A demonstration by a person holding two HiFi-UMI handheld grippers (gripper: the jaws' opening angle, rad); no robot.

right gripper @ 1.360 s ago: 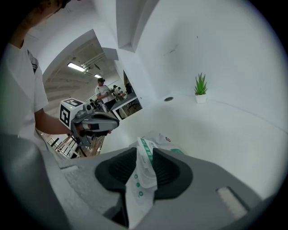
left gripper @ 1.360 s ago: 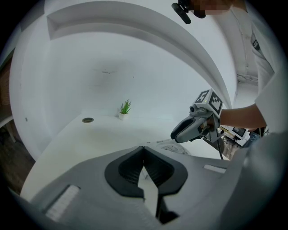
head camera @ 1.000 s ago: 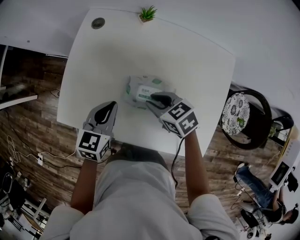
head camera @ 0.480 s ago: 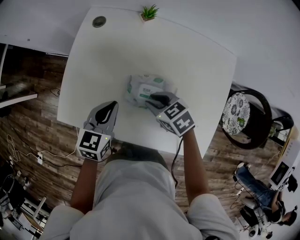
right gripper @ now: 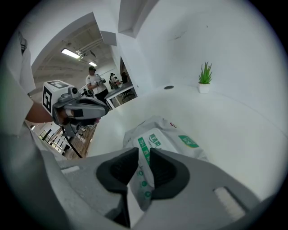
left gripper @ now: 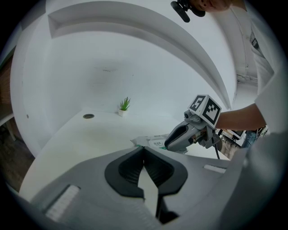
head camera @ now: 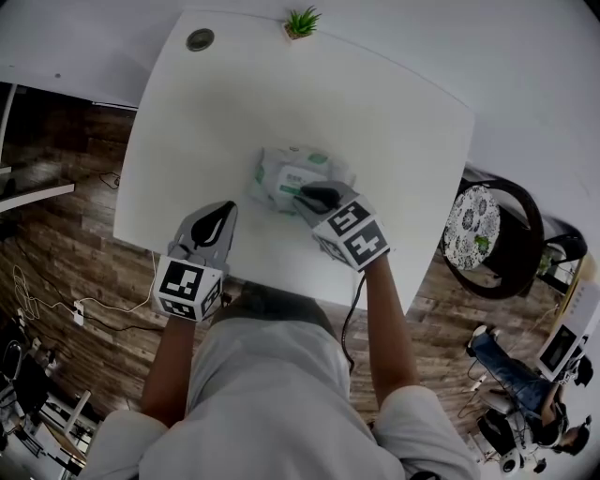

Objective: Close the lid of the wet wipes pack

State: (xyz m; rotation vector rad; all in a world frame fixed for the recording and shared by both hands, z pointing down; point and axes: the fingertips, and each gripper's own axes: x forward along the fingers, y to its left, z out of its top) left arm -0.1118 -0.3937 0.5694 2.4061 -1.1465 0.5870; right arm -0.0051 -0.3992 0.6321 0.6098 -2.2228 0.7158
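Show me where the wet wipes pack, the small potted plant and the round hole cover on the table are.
wet wipes pack [head camera: 286, 178], head view, on its printed top label.
potted plant [head camera: 301, 21], head view, on its green leaves.
round hole cover [head camera: 200, 39], head view, on its centre.

White table [head camera: 281, 103] on dark wood-plank floor [head camera: 56, 234], white wall [head camera: 534, 56] behind.

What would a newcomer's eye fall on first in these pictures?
A soft grey wet wipes pack with a green-printed label lies midway on the white table. The right gripper reaches the pack's near edge; its jaws have just been closing, the label showing in their narrow gap. The left gripper, shut, is at the table's front edge.
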